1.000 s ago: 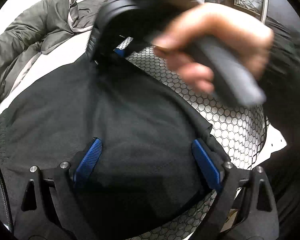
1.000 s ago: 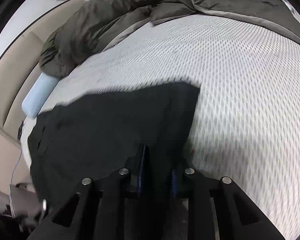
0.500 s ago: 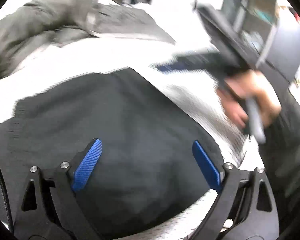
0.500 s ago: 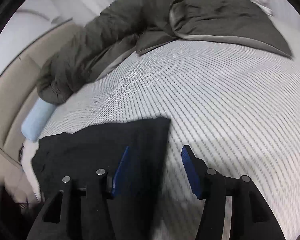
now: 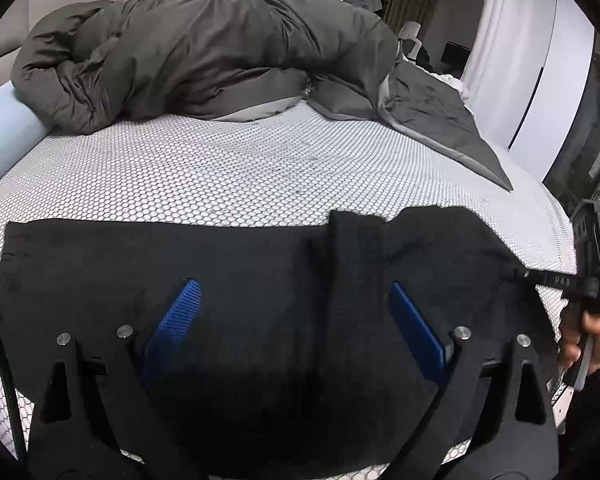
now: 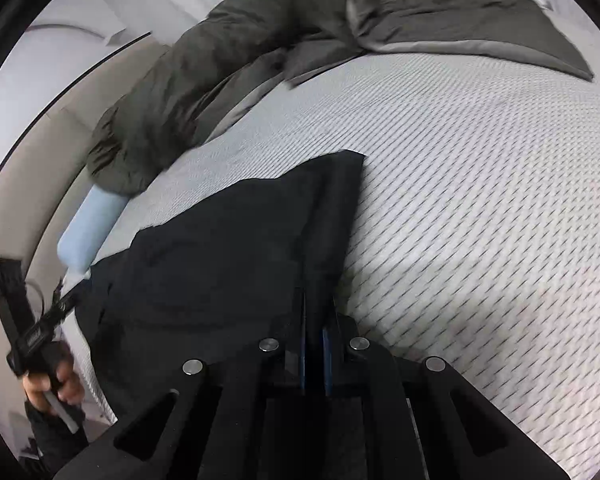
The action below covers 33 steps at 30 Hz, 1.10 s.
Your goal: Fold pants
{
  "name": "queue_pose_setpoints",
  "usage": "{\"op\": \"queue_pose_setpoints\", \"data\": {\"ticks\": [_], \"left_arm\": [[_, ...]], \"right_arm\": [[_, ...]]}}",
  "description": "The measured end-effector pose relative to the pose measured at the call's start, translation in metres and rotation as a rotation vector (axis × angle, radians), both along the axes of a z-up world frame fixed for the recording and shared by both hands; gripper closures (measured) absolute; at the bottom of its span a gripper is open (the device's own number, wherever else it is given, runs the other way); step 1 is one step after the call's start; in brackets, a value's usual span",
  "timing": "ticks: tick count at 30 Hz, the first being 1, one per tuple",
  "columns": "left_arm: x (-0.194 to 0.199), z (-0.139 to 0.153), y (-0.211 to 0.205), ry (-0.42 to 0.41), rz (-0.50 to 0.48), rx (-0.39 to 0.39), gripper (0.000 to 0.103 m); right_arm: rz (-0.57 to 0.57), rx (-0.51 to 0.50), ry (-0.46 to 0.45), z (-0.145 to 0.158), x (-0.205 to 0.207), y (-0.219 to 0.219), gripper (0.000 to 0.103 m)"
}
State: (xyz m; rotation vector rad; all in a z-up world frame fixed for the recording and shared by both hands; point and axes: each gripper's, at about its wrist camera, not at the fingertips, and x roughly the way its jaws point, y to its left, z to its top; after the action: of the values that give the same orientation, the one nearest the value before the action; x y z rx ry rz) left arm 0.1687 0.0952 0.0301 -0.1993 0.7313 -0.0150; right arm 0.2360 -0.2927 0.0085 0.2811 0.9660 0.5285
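Observation:
The black pants (image 5: 240, 272) lie flat across the near part of the bed, one narrow layer folded over near the middle right. My left gripper (image 5: 296, 320) is open, its blue pads above the cloth with nothing between them. In the right wrist view the pants (image 6: 228, 248) stretch away to the left. My right gripper (image 6: 315, 344) is shut on the pants' right edge, the cloth pinched between the blue pads. It also shows at the right edge of the left wrist view (image 5: 580, 284), held by a hand.
The bed has a white honeycomb-patterned cover (image 5: 220, 168). A bunched dark grey duvet (image 5: 204, 56) lies across the far side. A light blue bolster (image 5: 4, 120) sits at the far left. White wardrobe doors (image 5: 540, 80) stand to the right.
My right gripper was open half a second ago and has shut on the pants' edge. My left gripper has pulled back and stays open; the right hand has moved from above the pants to their right side.

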Motion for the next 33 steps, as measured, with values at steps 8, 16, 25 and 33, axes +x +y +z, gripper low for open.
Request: {"op": "queue_pose_setpoints", "data": {"ticks": [8, 16, 25, 33], "left_arm": [[-0.041, 0.005, -0.095, -0.073, -0.301, 0.159, 0.009], [-0.044, -0.056, -0.156, 0.132, -0.61, 0.266, 0.017], [-0.055, -0.046, -0.124, 0.153, -0.554, 0.271, 0.017], [0.002, -0.013, -0.112, 0.081, -0.382, 0.13, 0.023]], "right_arm": [[-0.012, -0.146, -0.223, 0.04, -0.06, 0.023, 0.084], [0.304, -0.3, -0.185, -0.016, -0.105, 0.125, 0.084], [0.137, -0.454, -0.168, -0.008, -0.091, 0.038, 0.08], [0.187, -0.248, -0.248, 0.029, -0.08, 0.096, 0.077]]}}
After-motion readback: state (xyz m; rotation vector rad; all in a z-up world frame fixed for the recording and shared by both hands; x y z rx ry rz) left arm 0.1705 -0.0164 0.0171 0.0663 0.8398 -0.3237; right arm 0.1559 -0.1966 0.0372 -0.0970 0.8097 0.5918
